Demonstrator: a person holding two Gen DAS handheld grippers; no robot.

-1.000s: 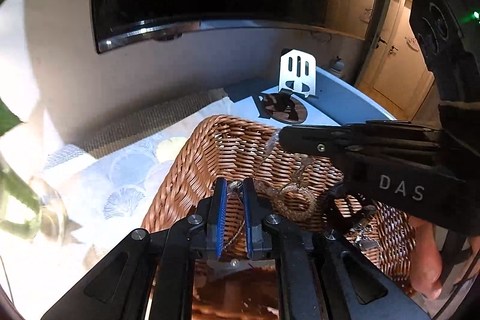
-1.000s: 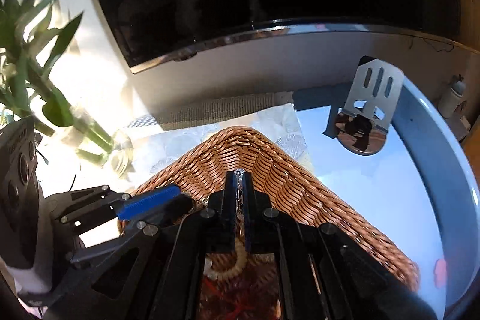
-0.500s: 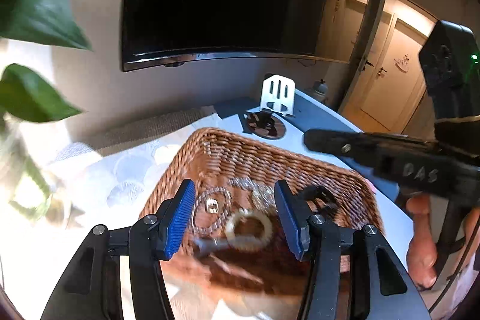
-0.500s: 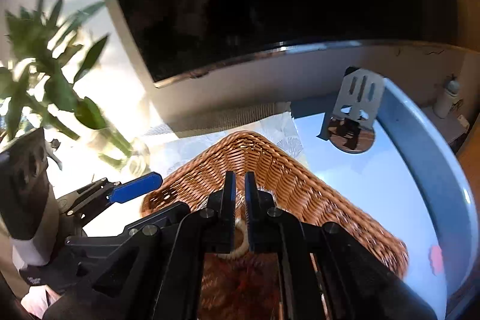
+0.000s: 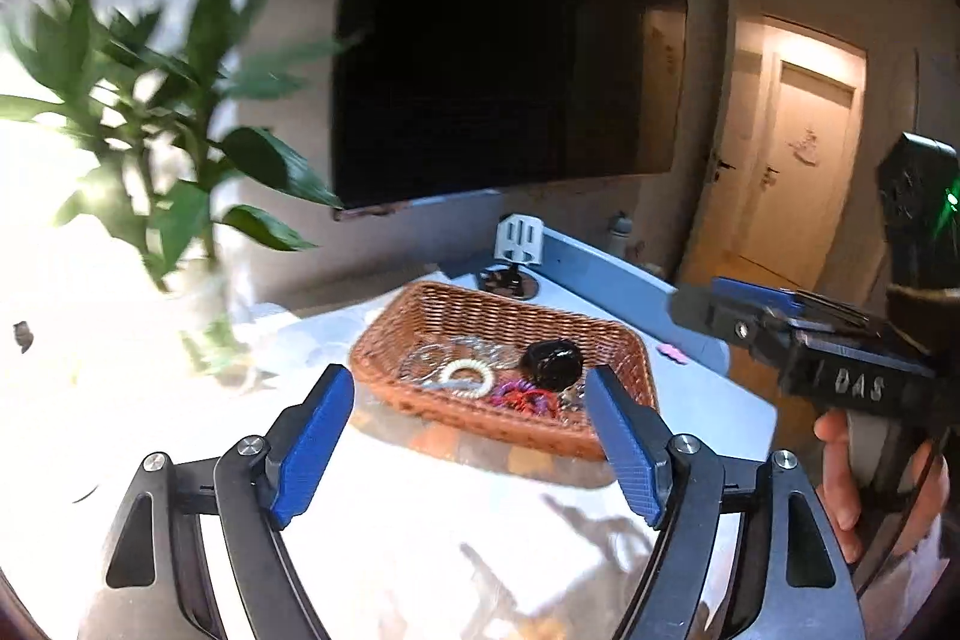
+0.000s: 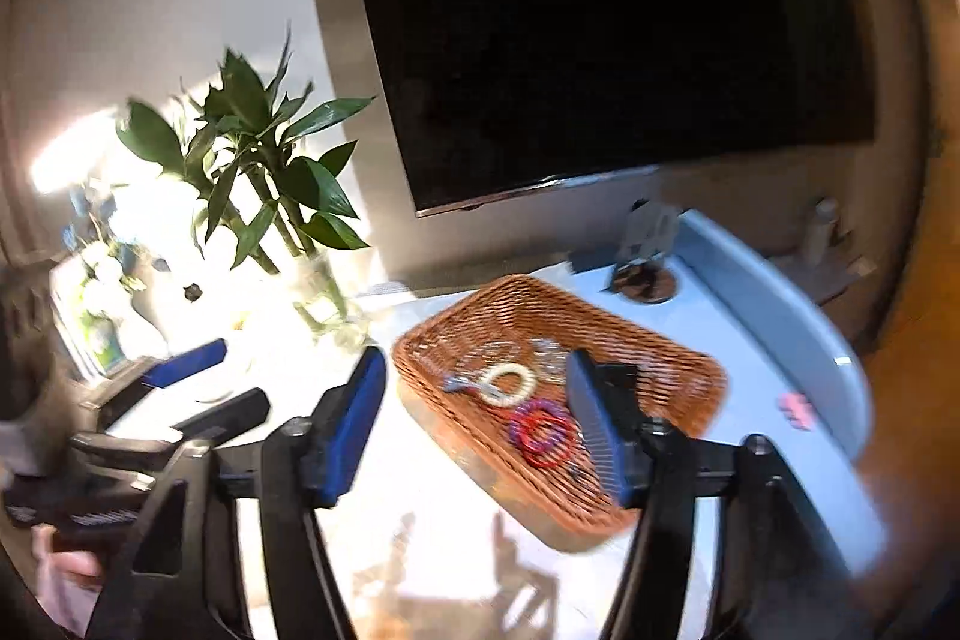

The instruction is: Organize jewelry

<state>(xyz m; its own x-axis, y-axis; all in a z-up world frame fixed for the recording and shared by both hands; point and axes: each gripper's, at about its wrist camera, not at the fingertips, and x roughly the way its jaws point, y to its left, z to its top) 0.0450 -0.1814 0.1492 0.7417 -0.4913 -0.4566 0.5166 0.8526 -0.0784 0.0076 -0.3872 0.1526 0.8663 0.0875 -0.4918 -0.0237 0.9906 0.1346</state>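
A brown wicker basket sits on the table and holds a cream bead bracelet, silver chains, red and purple bands and a black piece. My left gripper is open and empty, pulled back in front of the basket. My right gripper is open and empty, above the basket's near left side. That view shows the cream bracelet and the red and purple bands. The right gripper also shows at the right of the left wrist view.
A green plant in a glass vase stands left of the basket. A dark TV screen hangs behind. A metal phone stand sits at the back of the blue table edge. A small pink item lies right of the basket.
Both grippers opened and pulled up and back from the basket. The left one let go of a chain, which now lies in the basket; the right one opened from shut.
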